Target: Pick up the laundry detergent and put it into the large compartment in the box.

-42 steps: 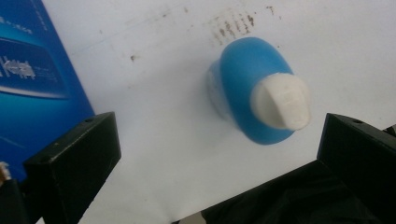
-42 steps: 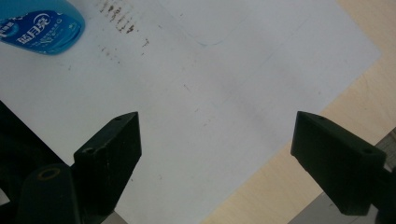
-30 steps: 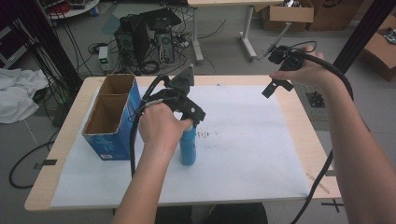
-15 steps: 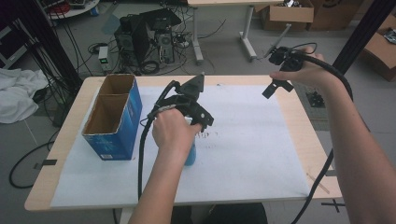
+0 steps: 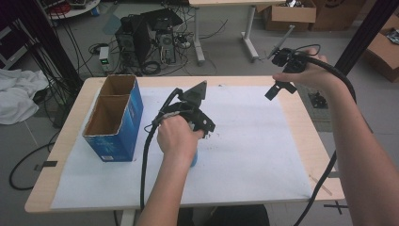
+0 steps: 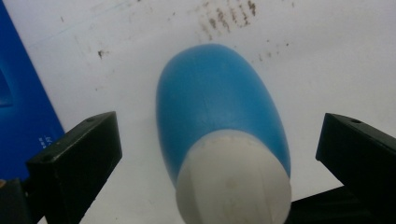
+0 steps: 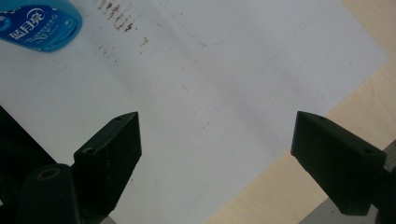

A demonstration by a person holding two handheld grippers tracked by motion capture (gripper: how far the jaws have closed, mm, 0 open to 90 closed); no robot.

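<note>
Left tool [image 6: 205, 154] now lower over blue bottle [image 6: 219, 116] than a second ago; hand has drifted right and down, covering most of bottle in high view. Bottle stands on white paper [image 5: 244, 141] just right of blue box [image 5: 115, 136], white cap up, between the wide-apart jaws, neither touching. Judgement: grasp lined up, squeeze not yet made; closing comes next. Right tool [image 5: 282, 70] unchanged, held high over far right corner of desk [image 5: 324, 188], well apart from box, jaws apart, empty.

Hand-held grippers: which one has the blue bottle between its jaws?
The left hand-held gripper: its open jaws flank the blue bottle, not touching. The right hand-held gripper hangs open over bare paper.
</note>
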